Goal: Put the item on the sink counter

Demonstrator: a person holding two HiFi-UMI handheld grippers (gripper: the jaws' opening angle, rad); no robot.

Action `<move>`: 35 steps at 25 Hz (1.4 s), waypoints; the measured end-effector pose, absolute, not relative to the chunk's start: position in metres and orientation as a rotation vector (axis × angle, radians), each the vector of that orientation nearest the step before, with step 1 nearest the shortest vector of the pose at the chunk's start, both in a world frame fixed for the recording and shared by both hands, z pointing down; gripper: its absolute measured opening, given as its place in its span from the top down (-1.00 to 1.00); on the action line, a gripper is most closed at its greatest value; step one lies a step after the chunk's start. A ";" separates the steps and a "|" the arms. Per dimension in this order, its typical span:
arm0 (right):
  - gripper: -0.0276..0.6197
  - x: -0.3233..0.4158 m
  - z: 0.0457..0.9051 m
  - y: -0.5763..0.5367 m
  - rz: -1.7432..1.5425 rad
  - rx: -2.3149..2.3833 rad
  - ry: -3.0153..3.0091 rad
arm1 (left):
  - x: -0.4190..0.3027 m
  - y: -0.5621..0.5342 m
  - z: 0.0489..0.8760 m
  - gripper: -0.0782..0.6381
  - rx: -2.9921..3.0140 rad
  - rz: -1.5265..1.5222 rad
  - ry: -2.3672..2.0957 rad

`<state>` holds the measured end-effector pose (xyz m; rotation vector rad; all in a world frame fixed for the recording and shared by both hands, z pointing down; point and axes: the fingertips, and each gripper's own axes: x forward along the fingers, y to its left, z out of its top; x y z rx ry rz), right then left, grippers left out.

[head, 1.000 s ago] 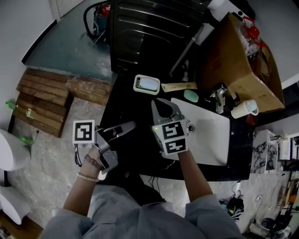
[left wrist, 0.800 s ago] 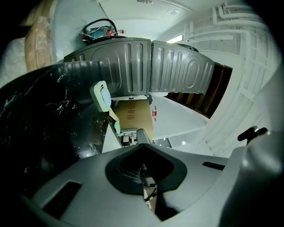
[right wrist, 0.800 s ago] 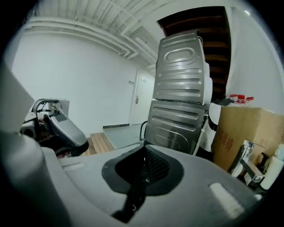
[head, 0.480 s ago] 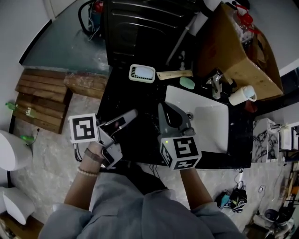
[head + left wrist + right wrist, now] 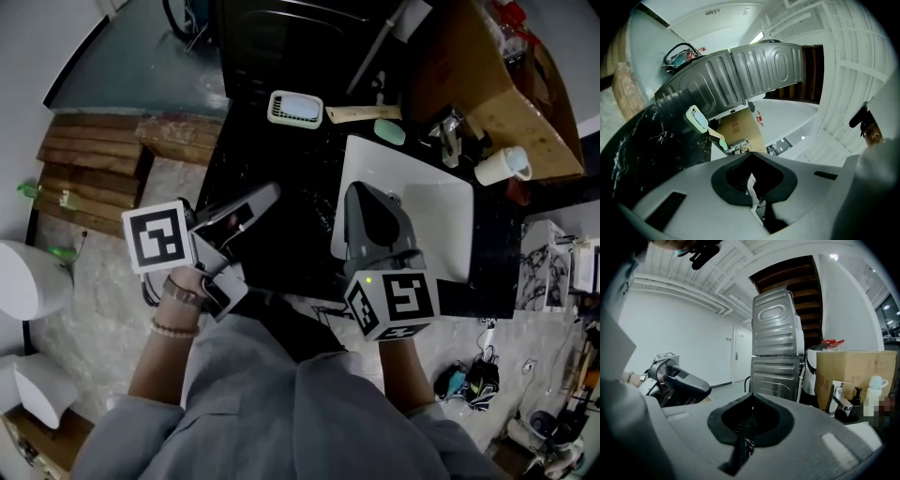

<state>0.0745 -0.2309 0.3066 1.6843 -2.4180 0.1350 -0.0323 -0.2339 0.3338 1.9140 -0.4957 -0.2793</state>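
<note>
Glossy black veined counter (image 5: 291, 255), white rectangular basin (image 5: 442, 212); left hand-held gripper (image 5: 270, 191) and right hand-held gripper (image 5: 362, 189), jaws together.

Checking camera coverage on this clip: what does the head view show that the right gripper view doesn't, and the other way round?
Only the head view shows the soap dish and the green soap bar. Only the right gripper view shows the door in the far wall and the white ceiling. Both show the cardboard box, the faucet and the left gripper.
</note>
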 end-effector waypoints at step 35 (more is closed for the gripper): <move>0.92 0.089 0.304 -0.219 0.118 1.720 -2.376 | -0.032 -0.228 0.323 0.77 2.001 -0.270 -0.510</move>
